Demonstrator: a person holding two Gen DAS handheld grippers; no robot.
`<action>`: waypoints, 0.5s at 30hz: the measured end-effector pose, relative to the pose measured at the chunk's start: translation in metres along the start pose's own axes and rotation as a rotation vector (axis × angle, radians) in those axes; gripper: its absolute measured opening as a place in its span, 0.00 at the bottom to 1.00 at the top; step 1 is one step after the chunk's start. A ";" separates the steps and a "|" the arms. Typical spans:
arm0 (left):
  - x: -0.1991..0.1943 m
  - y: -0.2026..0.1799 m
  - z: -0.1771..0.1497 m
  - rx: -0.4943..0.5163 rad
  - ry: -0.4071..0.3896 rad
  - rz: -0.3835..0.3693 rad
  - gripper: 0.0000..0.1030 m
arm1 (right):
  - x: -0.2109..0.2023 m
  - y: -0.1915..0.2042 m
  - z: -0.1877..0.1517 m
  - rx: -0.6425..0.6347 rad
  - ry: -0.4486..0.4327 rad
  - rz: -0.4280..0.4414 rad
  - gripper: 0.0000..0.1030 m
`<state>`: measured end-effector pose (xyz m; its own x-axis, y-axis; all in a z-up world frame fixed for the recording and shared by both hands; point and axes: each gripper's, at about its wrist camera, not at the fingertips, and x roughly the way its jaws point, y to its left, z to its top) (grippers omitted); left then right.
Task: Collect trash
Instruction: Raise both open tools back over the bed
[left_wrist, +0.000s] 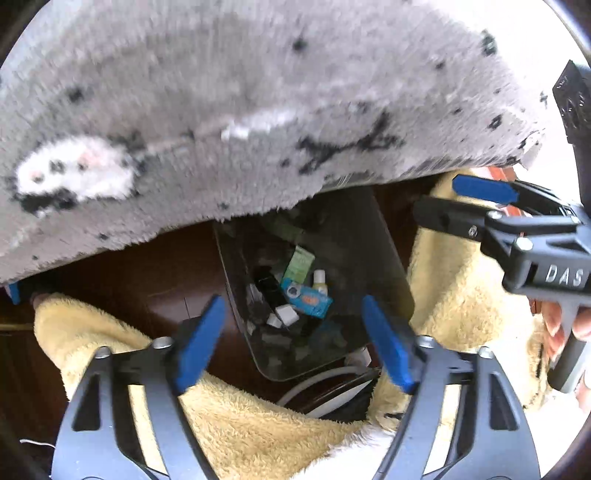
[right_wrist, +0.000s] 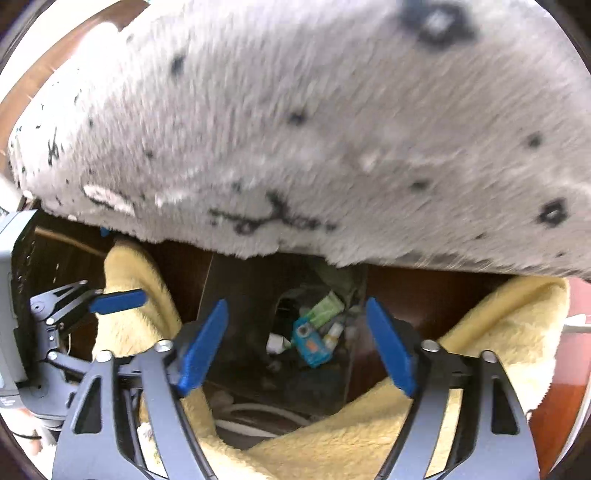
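L gripper (left_wrist: 293, 341): jaws released wide, nothing btwn; R gripper (right_wrist: 297, 343): same, spread and empty. Upper frame, L to R: grey shag rug (left_wrist: 221, 110), blurred, w/ black specks & a white patch, overhangs the dark bin (left_wrist: 373, 251) at centre. Trash w/in bin: green packet (left_wrist: 300, 264), teal wrapper (left_wrist: 308, 297), small white bottle (left_wrist: 320, 281), all light, crinkly or rigid. Yellow fleece (left_wrist: 240, 424), soft pile, lower L to R, wraps the bin's near side. Risk: rug edge or fleece may sag over the bin mouth and block drops; the tall, narrow bin could tip if nudged.
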<state>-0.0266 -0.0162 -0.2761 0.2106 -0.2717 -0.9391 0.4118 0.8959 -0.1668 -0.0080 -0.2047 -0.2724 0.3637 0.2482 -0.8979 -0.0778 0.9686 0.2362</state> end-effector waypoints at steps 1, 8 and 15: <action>-0.006 0.000 0.001 0.003 -0.013 0.001 0.84 | -0.006 -0.002 0.002 0.002 -0.017 -0.012 0.84; -0.051 -0.010 0.005 0.023 -0.119 0.029 0.90 | -0.049 -0.008 0.017 0.009 -0.132 -0.059 0.85; -0.104 -0.014 0.019 0.039 -0.263 0.121 0.90 | -0.091 -0.004 0.032 -0.027 -0.253 -0.079 0.89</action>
<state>-0.0375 -0.0073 -0.1703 0.4812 -0.2497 -0.8403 0.4019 0.9147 -0.0417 -0.0112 -0.2315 -0.1793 0.5897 0.1635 -0.7909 -0.0633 0.9856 0.1565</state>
